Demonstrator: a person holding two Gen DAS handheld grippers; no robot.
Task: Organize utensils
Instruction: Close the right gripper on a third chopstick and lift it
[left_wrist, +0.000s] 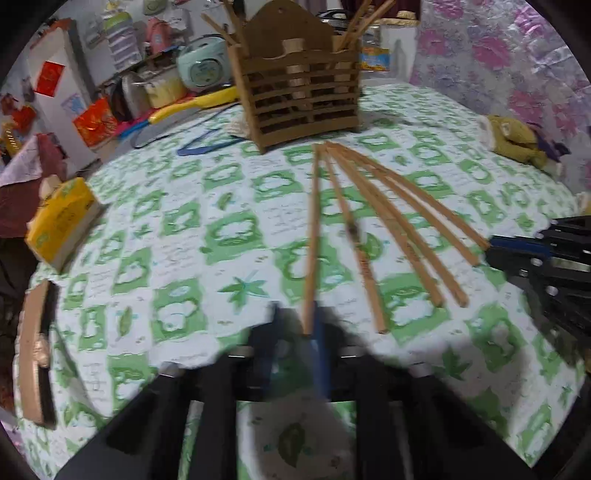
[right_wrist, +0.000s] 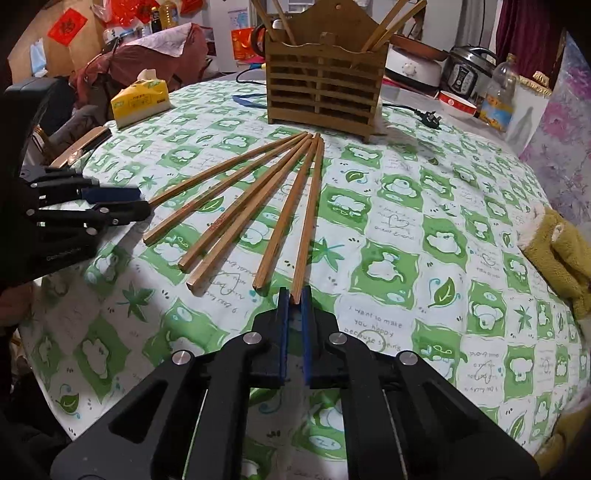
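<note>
Wooden chopsticks (right_wrist: 258, 206) lie fanned on the green-patterned tablecloth (right_wrist: 424, 229), tips meeting just before the slatted holder (right_wrist: 325, 88), which has more sticks in it. Right gripper (right_wrist: 295, 295) pinches the end of the rightmost stick. Left gripper (left_wrist: 299, 325), blurred, seems clenched on the leftmost stick's end.

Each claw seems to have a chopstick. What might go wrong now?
1. The right claw pinches the rightmost chopstick only at its very end, so it may swing or slip when lifted.
2. All the tips crowd together by the wooden holder; lifting the leftmost chopstick, held by the left claw, could scatter its neighbours.
</note>
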